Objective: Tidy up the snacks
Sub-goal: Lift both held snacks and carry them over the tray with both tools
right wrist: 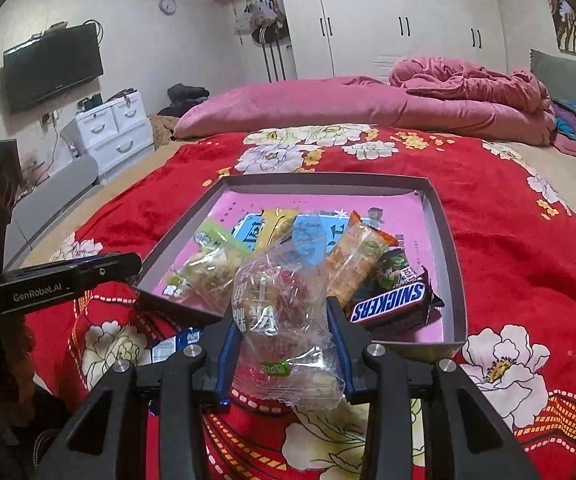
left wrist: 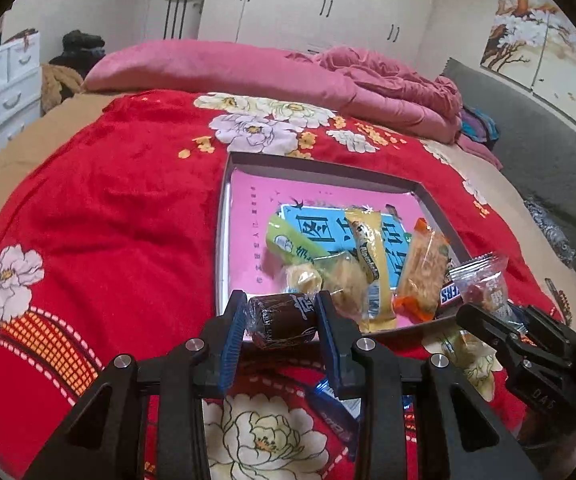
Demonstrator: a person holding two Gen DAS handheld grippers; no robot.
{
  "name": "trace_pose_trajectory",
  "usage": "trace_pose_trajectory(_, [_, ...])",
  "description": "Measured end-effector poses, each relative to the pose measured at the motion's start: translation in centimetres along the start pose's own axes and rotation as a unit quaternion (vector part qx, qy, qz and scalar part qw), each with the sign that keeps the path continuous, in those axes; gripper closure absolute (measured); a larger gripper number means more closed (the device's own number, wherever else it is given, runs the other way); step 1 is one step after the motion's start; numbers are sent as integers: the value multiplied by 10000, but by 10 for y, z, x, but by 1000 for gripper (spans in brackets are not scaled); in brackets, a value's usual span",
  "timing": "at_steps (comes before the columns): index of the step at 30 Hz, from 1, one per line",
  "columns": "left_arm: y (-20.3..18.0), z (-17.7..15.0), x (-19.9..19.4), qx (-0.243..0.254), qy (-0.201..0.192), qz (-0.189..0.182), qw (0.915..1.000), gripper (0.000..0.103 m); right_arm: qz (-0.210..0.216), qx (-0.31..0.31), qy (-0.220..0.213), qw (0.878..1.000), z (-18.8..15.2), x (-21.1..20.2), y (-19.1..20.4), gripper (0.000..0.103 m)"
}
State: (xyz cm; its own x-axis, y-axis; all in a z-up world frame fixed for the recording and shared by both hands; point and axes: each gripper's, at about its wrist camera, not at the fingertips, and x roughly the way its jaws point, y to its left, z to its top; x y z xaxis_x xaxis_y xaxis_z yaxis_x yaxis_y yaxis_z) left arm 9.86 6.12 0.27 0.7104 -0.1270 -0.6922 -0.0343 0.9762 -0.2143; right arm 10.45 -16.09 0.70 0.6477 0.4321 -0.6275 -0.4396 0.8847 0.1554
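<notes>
My left gripper (left wrist: 282, 322) is shut on a dark brown wrapped snack (left wrist: 282, 320), held just above the near edge of the shallow grey box lid (left wrist: 224, 200) with a pink bottom. My right gripper (right wrist: 284, 320) is shut on a clear plastic snack bag (right wrist: 284, 304), also at the box's near edge; the bag shows in the left wrist view (left wrist: 484, 284). In the box lie a green packet (left wrist: 288, 244), a yellow bar (left wrist: 368, 264), an orange cracker pack (right wrist: 354, 264) and a Snickers bar (right wrist: 388, 304).
The box rests on a red floral blanket (left wrist: 108, 220) on a bed. A blue wrapped snack (left wrist: 336, 412) lies on the blanket below my left gripper. A pink quilt (left wrist: 248, 68) is piled at the far side. White drawers (right wrist: 112, 128) stand to the left.
</notes>
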Motion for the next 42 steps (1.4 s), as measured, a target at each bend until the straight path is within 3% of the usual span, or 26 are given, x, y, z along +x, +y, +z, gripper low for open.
trace_pose_trajectory(19, [-2,9,31,-49,189,69,9998,67,-47,368,-172,9992,20,19,-12,63])
trace_pose_trajectory(42, [-5,14,51,-5,290,162,9994,67,-40,383,138,9992,26,64,4,62])
